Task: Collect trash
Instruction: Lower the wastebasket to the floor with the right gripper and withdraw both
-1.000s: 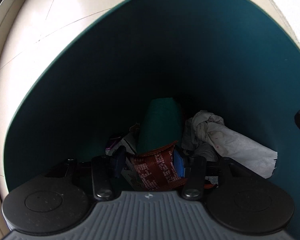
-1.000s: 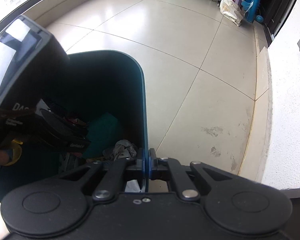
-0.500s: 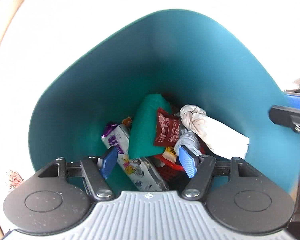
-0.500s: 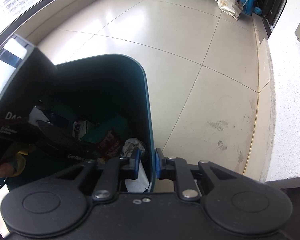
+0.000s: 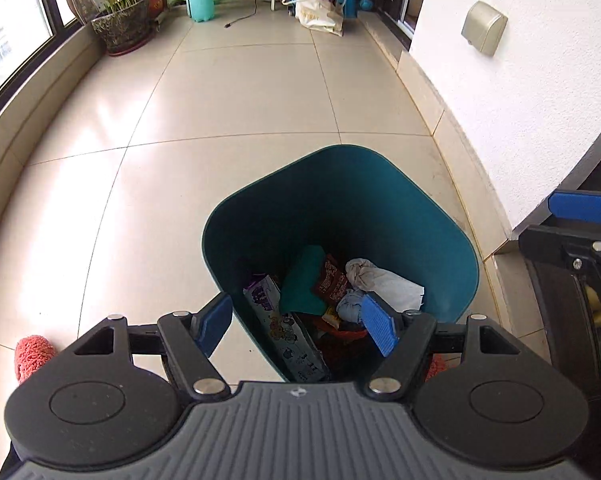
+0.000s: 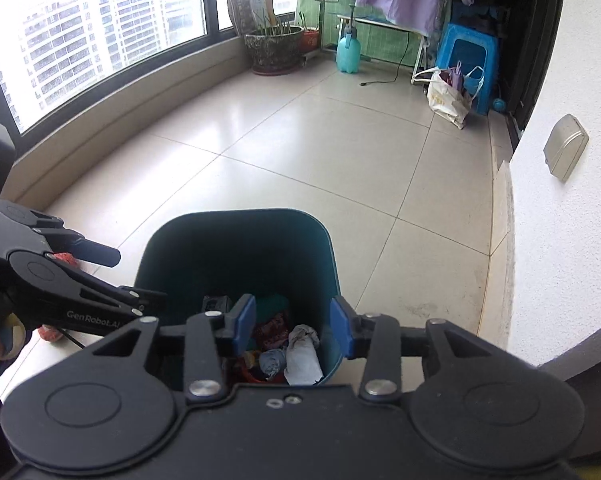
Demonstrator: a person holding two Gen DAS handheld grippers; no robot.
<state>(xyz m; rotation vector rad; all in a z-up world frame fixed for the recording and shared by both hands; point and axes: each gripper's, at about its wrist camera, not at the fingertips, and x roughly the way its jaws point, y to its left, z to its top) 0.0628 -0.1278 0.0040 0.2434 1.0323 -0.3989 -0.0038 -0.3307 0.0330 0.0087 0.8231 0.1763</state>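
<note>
Right wrist view: window w/ towers (image 6: 80,40), unseen from left; teal bin (image 6: 236,256) on tiled floor (image 6: 320,152).
Both grippers, left (image 5: 296,322) & right (image 6: 292,326), just opening, empty, above bin's trash (image 5: 332,280).

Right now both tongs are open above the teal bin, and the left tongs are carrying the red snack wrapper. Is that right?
Not quite. Both tongs are open above the teal bin, but the left tongs carry nothing. The left wrist view shows the red snack wrapper lying inside the bin among the other trash. The right tongs are empty too.
</note>
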